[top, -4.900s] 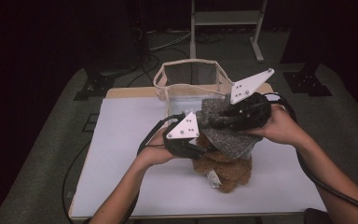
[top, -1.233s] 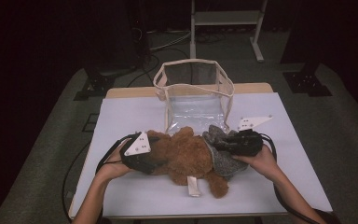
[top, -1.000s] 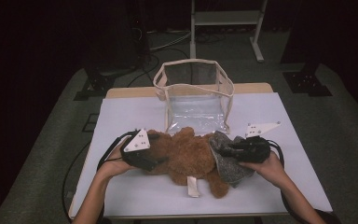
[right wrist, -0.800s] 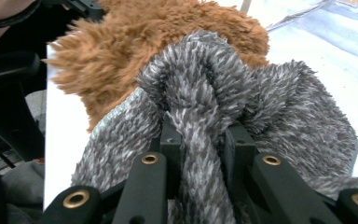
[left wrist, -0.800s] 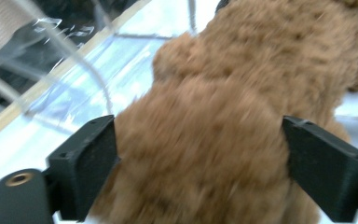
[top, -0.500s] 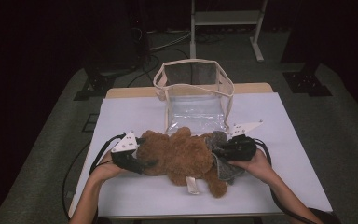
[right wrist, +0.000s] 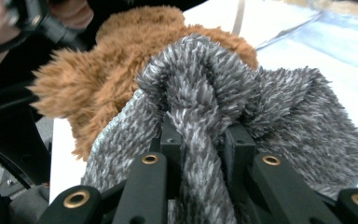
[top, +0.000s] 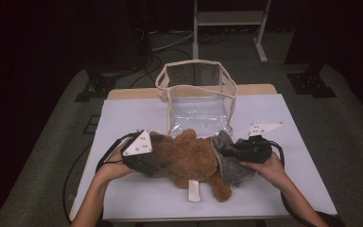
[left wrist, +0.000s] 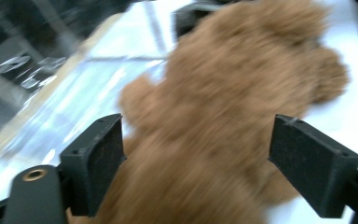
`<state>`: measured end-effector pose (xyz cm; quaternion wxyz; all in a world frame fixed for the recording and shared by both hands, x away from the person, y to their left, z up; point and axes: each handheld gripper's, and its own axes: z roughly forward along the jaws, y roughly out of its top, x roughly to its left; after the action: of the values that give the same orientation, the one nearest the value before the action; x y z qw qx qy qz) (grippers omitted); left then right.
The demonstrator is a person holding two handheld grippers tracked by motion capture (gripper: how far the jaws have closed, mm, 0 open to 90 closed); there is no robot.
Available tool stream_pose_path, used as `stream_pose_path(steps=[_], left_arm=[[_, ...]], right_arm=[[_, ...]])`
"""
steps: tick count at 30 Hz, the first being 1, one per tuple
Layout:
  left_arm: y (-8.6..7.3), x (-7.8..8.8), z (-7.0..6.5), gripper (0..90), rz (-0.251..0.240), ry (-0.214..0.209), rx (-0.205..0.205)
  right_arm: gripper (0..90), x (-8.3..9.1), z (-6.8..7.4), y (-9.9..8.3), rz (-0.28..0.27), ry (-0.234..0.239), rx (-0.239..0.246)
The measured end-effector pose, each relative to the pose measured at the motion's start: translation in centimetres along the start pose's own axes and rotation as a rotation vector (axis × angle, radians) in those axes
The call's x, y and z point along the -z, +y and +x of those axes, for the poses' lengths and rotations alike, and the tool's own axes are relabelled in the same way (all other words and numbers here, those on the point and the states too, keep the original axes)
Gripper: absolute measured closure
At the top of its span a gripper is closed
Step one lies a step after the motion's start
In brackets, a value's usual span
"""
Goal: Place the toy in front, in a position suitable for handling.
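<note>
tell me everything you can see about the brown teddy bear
The teddy bear is brown, shaggy plush, lying flat across the near middle of the white table, in front of the clear bag. A pale tag sticks out from its underside toward the person. A grey knitted cloth covers its right end, pinched in the shut right gripper. The left gripper straddles its other end, jaws open, pads clear of the fur after just opening.

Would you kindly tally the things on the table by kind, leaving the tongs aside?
Brown plush bear: 1
Grey fuzzy cloth: 1
Clear bag with beige trim: 1
Total: 3
</note>
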<state>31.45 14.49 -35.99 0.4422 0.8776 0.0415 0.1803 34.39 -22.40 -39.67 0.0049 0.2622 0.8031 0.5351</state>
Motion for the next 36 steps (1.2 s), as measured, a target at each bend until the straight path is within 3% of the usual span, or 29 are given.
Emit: stream_pose_path(steps=[3,7,10,13,15,17,19,21,26,29,32,36], left_arm=[[1.5,-2.0,-1.0,12.5,-0.001,-0.043,-0.036],[3.2,-4.5,-1.8,8.7,0.013,-0.063,-0.085],[4.1,-6.5,-1.9,6.5,0.055,-0.069,-0.098],[4.5,-8.5,-2.5,3.0,0.127,-0.045,-0.177],[4.6,-9.2,-2.8,9.4,0.153,-0.043,-0.217],[4.8,-9.0,-2.7,25.6,0.161,-0.022,-0.213],[5.0,-8.4,-2.3,37.0,0.137,-0.031,-0.185],[5.7,-7.9,-2.0,41.6,0.108,-0.056,-0.153],[8.2,-7.4,-1.7,43.2,0.044,-0.137,-0.091],[8.5,-8.9,-1.7,34.4,0.084,-0.138,-0.095],[8.6,-10.1,-2.0,17.2,0.098,-0.151,-0.085],[8.8,-10.9,-2.6,5.0,0.137,-0.144,-0.123]], right_arm=[[73.3,0.8,0.1,-0.4,-0.011,0.000,-0.002],[73.2,1.2,0.6,-1.0,-0.002,0.032,0.015],[73.3,1.0,0.3,-1.1,0.001,0.042,0.000],[73.3,0.0,0.1,-1.1,0.025,0.042,-0.007],[73.3,-1.1,0.3,-1.1,0.055,0.048,0.000],[73.4,-1.7,0.4,-0.9,0.067,0.034,0.009],[73.4,-1.4,0.1,-0.7,0.044,0.045,-0.012],[73.4,-0.8,0.2,-0.4,0.025,0.054,-0.021],[73.4,2.1,1.5,1.0,-0.029,0.037,0.024],[73.3,3.5,1.2,0.4,-0.045,-0.005,0.021],[73.3,3.9,-0.2,-1.3,-0.061,-0.009,-0.055],[73.2,4.6,-0.8,-2.3,-0.037,-0.033,-0.074]])
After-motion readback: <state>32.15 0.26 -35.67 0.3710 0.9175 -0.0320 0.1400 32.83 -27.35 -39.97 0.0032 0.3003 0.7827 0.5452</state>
